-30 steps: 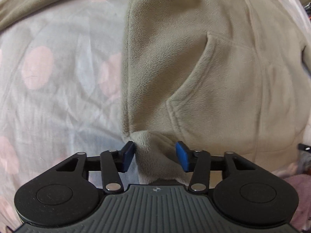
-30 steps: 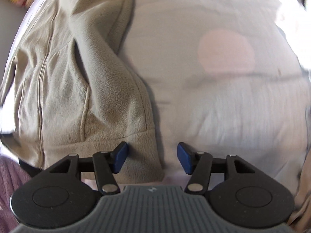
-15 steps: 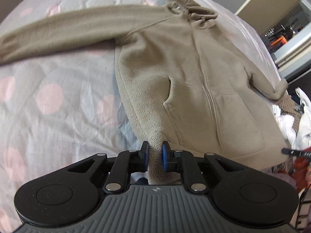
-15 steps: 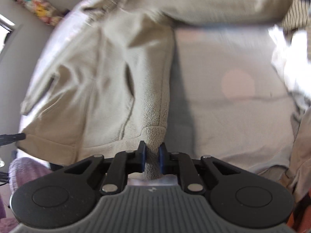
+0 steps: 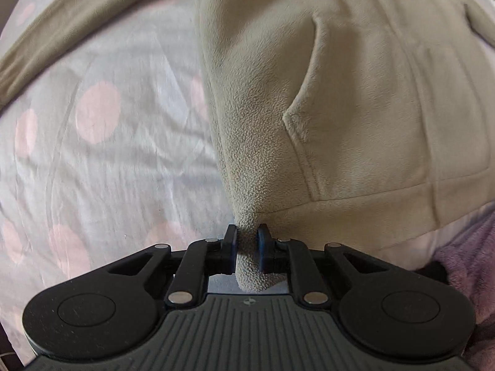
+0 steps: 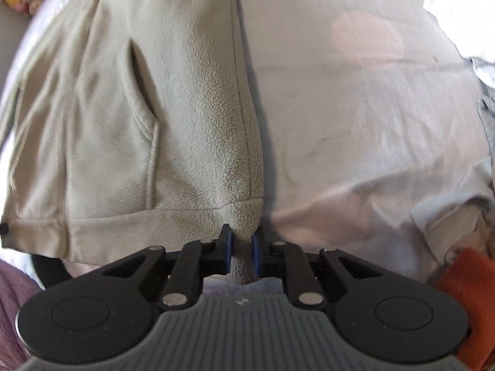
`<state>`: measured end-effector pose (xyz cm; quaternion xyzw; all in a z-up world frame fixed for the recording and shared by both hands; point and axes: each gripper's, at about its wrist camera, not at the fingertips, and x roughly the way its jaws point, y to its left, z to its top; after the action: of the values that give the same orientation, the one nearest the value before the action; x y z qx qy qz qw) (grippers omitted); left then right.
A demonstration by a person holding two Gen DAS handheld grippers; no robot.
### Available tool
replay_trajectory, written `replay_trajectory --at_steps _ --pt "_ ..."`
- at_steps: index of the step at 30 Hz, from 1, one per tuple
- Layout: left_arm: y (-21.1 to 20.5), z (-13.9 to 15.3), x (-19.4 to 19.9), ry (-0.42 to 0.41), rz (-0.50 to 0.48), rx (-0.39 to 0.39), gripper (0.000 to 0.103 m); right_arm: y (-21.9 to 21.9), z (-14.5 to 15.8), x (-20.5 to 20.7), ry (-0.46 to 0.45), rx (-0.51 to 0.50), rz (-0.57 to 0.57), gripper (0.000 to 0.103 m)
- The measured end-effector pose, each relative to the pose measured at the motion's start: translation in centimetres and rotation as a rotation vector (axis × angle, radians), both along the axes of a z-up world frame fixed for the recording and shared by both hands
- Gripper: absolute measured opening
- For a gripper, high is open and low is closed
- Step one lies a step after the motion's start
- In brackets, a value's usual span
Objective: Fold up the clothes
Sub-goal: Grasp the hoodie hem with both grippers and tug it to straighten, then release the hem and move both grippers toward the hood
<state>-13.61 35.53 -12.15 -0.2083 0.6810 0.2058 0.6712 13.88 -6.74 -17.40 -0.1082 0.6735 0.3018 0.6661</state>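
Both grippers have closed since a second ago: then the blue pads stood apart over the hem, now each pinches a tuck of fleece, and both views again sit close over the cloth after a wider look half a second back. Left gripper [image 5: 247, 238]: jaws narrow, clamped on the hem corner of the jacket [image 5: 340, 92], fleece bulging out between and behind the pads; the jacket spreads flat on the dotted sheet [image 5: 92, 154], one sleeve [image 5: 77, 24] running out to the upper left, a pocket slit just above the grip. Right gripper [image 6: 241, 241]: jaws likewise narrow, holding the opposite hem corner beside the side seam [image 6: 244, 123], with bare sheet to its right, a purple cloth [image 6: 12, 293] at lower left and an orange cloth [image 6: 467, 281] at lower right. Step in hand, as judged: lift the bottom hem and carry it toward the collar to halve the jacket. To do it well: raise both corners together and level so the hem stays taut between them; keep the pinch firm, since thick fleece may creep out of narrow pads; travel straight along the zip line, not skewed; lay the hem down square below the collar before letting go. Risk: uneven height drags one side and wrinkles the body.
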Motion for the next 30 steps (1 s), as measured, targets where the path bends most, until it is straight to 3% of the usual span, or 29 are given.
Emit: replay_trajectory --at_steps 5,7,12,14,17,21,24,27,30 --pt "1.1 -2.1 -1.0 0.04 0.042 -0.051 0.021 0.9 1.0 -0.5 -0.069 -0.038 0.09 0.029" --pt "1.5 -1.1 -1.5 0.005 0.044 -0.064 0.022 0.8 2.1 -1.0 -0.111 -0.03 0.122 0.037" --pt "2.8 3.6 -2.7 -0.151 0.038 -0.068 0.023 0.0 6.3 -0.7 -0.279 0.057 0.101 0.037" --pt "3.6 5.4 -1.7 -0.251 0.039 -0.014 0.023 0.3 7.7 0.1 -0.362 0.102 0.078 0.035" --pt "4.8 7.6 0.7 -0.427 0.047 0.097 0.023 1.9 9.2 1.3 -0.482 0.168 0.024 0.02" --pt "6.0 8.0 5.3 -0.596 0.076 0.214 0.021 6.1 9.5 3.5 -0.585 0.262 -0.049 0.015" --pt "7.0 6.8 8.0 -0.658 0.08 0.315 0.021 9.4 8.5 4.7 -0.661 0.291 -0.073 0.015" --pt "8.1 4.8 10.2 -0.706 0.08 0.373 0.017 12.2 7.1 5.4 -0.702 0.315 -0.085 0.015" --pt "9.4 2.0 10.9 -0.705 0.109 0.405 0.016 14.1 5.2 5.9 -0.731 0.299 -0.073 0.015"
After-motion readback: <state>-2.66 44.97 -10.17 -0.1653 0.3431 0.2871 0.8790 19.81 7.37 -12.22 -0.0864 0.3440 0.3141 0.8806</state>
